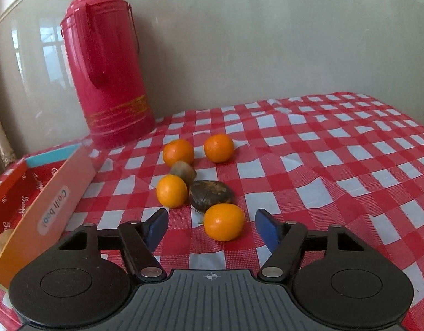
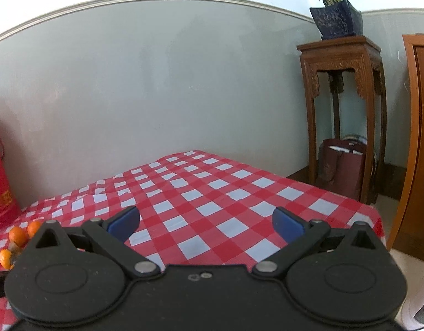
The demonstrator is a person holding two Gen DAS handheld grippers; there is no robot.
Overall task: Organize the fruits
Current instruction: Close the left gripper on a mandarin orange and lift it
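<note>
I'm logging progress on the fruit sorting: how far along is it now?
Early. Done: some fruit shows in the red box. In hand: the left gripper brackets the nearest orange, pads not touching. Left: three oranges and two dark fruits. The right gripper is empty.

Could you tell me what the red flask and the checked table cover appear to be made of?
Red flask: probably glossy plastic, given its smooth moulded handle and soft highlights. Checked table cover: likely thin woven cloth or coated sheet; it wrinkles softly, with a faint sheen.
</note>
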